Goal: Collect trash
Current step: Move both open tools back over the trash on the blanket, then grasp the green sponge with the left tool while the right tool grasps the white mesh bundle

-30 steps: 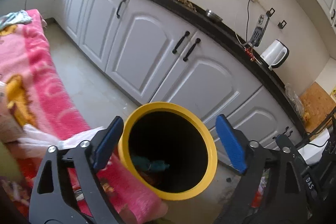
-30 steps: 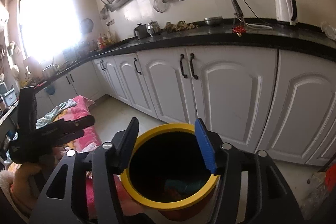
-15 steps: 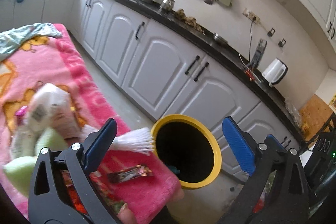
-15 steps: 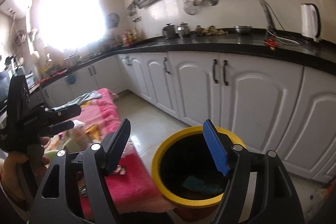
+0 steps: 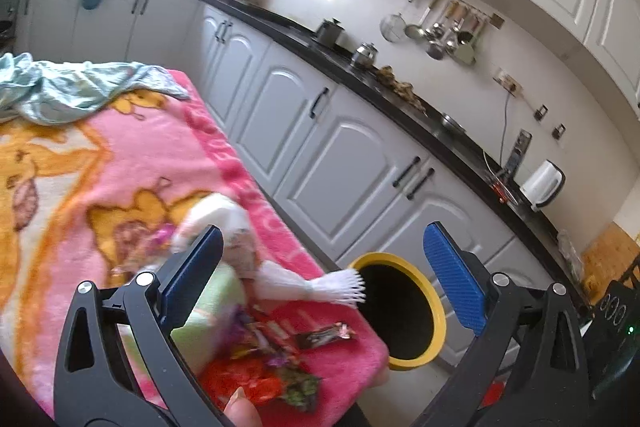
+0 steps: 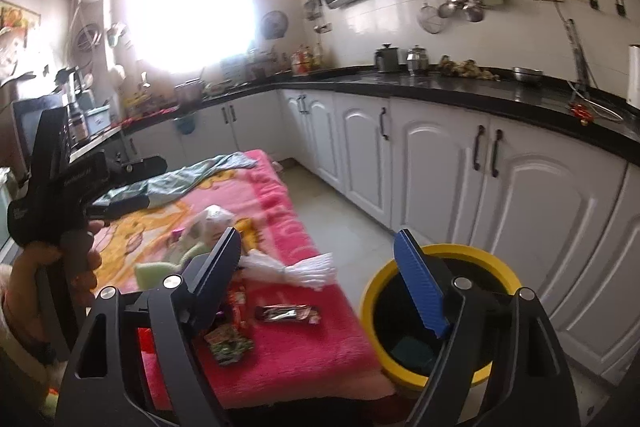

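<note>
A yellow-rimmed bin (image 5: pixel 438 319) stands on the floor against the end of a table under a pink blanket (image 5: pixel 120 163). Something teal lies inside the bin (image 6: pixel 412 347). Trash lies on the blanket's near end: a dark snack wrapper (image 5: pixel 324 335), a white plastic bundle (image 5: pixel 312 287), a pale green item (image 5: pixel 208 311) and red wrappers (image 5: pixel 248 383). My left gripper (image 5: pixel 320 247) hangs wide open above this pile, holding nothing. My right gripper (image 6: pixel 318 239) is open with its jaws still opening, empty, between the wrapper (image 6: pixel 286 313) and the bin's rim (image 6: pixel 368 299). A hand (image 6: pixel 52 259) holds the left gripper (image 6: pixel 154 183).
A teal cloth (image 5: pixel 72 87) lies crumpled at the blanket's far end. White cabinets (image 6: pixel 440 179) under a black countertop (image 6: pixel 460 91) run along the right, with a strip of tiled floor (image 6: pixel 344 223) between them and the table. A white kettle (image 5: pixel 542 185) stands on the counter.
Both views have drawn back from the bin's mouth and swung left, so the blanket and its trash pile came into view. The right jaws have spread wider, and the left jaws a little.
</note>
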A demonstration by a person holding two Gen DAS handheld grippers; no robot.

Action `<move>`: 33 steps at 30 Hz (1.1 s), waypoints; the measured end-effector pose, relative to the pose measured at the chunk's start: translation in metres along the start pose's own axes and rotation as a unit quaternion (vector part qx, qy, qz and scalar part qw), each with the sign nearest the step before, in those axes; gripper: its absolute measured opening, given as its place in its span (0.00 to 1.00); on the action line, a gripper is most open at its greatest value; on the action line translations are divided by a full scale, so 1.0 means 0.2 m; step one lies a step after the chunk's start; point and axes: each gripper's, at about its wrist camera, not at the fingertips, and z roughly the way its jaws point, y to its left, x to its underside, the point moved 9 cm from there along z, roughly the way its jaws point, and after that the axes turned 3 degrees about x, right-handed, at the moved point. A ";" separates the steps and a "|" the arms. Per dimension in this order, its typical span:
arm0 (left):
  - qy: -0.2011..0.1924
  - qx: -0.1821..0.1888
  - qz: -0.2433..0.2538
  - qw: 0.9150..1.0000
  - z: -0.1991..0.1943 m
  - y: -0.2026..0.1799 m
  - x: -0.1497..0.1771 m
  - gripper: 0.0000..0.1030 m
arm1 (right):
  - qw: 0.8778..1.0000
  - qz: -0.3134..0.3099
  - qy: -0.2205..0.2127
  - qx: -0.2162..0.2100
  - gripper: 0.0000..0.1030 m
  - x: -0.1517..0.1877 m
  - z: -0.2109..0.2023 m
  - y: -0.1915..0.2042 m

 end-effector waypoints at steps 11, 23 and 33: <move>-0.009 -0.042 -0.014 0.999 -0.16 0.25 0.00 0.89 | 0.998 -0.040 0.027 -0.040 0.74 0.09 0.06 0.26; 0.019 -0.071 0.011 0.997 -0.22 0.46 0.13 0.89 | 0.993 -0.069 0.067 -0.066 0.75 0.23 0.15 0.43; 0.068 -0.038 0.024 0.997 -0.12 0.53 0.34 0.89 | 0.993 -0.076 0.088 -0.029 0.78 0.27 0.33 0.32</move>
